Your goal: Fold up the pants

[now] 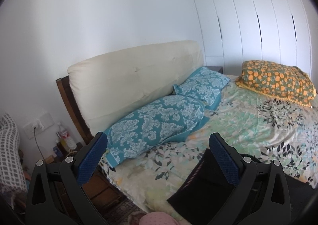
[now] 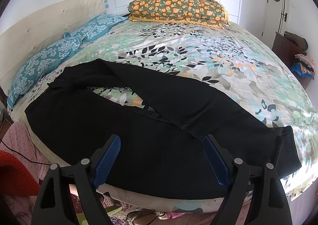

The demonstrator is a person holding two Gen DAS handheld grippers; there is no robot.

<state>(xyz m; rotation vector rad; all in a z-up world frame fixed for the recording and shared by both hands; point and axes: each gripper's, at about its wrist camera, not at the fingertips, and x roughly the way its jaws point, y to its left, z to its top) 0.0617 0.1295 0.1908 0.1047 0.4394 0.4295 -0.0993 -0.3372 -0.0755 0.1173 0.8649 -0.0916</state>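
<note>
Across the bed (image 2: pixel 198 50), on its leaf-patterned cover, the black pants (image 2: pixel 123 129) lie spread along the near edge. One leg runs straight beside that edge toward the right, where its hem (image 2: pixel 288 145) ends close to the side of the mattress. The other leg is thrown over at a slant, its far part crossing on top of the first, so a patch of the cover shows between them. My right gripper (image 2: pixel 162 157) hangs above the near leg, tilted downward, its blue pads (image 2: pixel 107 159) set wide apart with nothing pinched between them; I cannot tell whether the tips touch the cloth. My left gripper (image 1: pixel 157 157) is likewise spread wide and holds nothing, pointing toward the head of the bed. From the left wrist view only a dark end of the pants (image 1: pixel 198 181) shows, lying on the cover behind my right-hand pad. Two teal patterned pillows (image 1: pixel 157 125) lean against the cream headboard (image 1: pixel 127 79). A folded orange-flowered quilt (image 2: pixel 176 10) sits at the far side of the bed, well apart from the pants, before the white wardrobe doors (image 1: pixel 248 18).
</note>
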